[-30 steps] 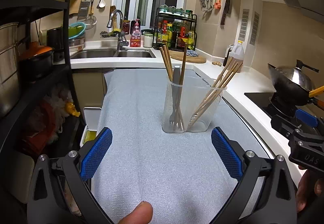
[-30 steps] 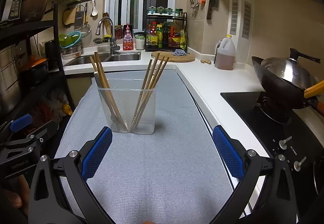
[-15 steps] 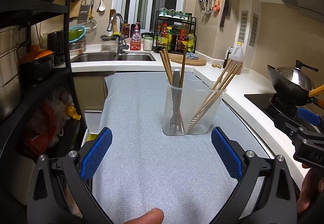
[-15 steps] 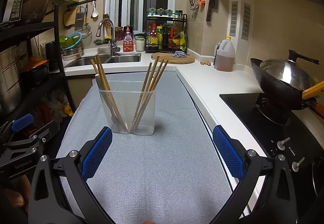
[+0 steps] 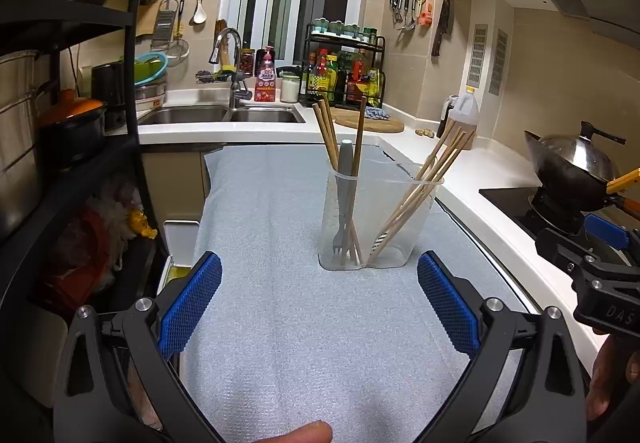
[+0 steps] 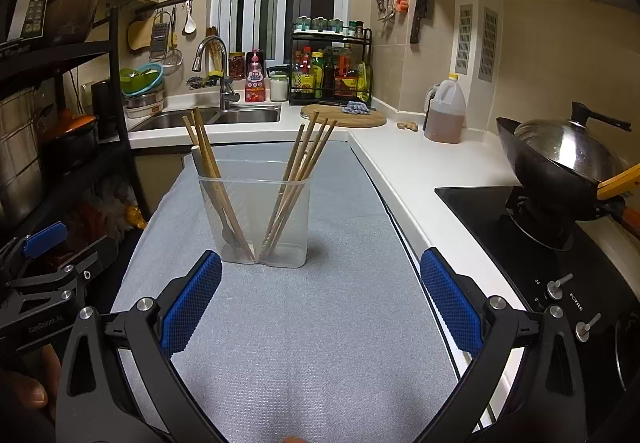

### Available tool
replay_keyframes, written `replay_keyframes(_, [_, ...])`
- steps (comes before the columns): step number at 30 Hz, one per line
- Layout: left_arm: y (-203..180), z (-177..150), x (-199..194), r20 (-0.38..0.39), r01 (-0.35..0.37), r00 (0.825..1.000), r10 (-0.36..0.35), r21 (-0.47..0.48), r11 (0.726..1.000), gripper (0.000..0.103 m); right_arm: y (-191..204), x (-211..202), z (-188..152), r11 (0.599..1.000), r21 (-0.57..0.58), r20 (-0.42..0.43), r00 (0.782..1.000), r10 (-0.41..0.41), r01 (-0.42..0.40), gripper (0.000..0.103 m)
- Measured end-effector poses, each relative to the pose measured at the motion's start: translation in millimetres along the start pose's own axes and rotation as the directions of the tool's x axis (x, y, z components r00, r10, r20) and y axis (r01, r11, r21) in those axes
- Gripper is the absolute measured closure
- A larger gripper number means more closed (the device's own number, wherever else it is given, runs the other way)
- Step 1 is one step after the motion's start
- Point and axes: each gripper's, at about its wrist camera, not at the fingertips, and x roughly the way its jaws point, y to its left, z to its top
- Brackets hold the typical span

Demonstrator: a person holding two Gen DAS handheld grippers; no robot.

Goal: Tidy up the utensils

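Clear two-compartment holder (image 5: pixel 370 219) standing on the table (image 5: pixel 280 323), chopsticks (image 6: pixel 302 179) and a grey fork (image 5: pixel 343 199) already upright inside; sorting appears complete. Left gripper (image 5: pixel 318 301) and right gripper (image 6: pixel 320 301) both spread wide, empty. Only the left view reveals the fork's tines

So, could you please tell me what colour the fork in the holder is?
Grey; the fork shows best in the left wrist view.
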Motion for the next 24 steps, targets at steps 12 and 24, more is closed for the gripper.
replay_keyframes(12, [-2.7, -0.7, -0.4, 0.002, 0.011, 1.000, -0.011, 0.007, 1.000, 0.008, 5.0, -2.1, 0.9, 1.000, -0.012, -0.001, 1.000, 0.004, -0.004, 0.005])
replay_keyframes(24, [-1.8, 0.8, -1.7, 0.005, 0.014, 1.000, -0.014, 0.013, 1.000, 0.008, 5.9, -3.7, 2.4, 1.000, -0.014, 0.001, 1.000, 0.003, -0.003, 0.005])
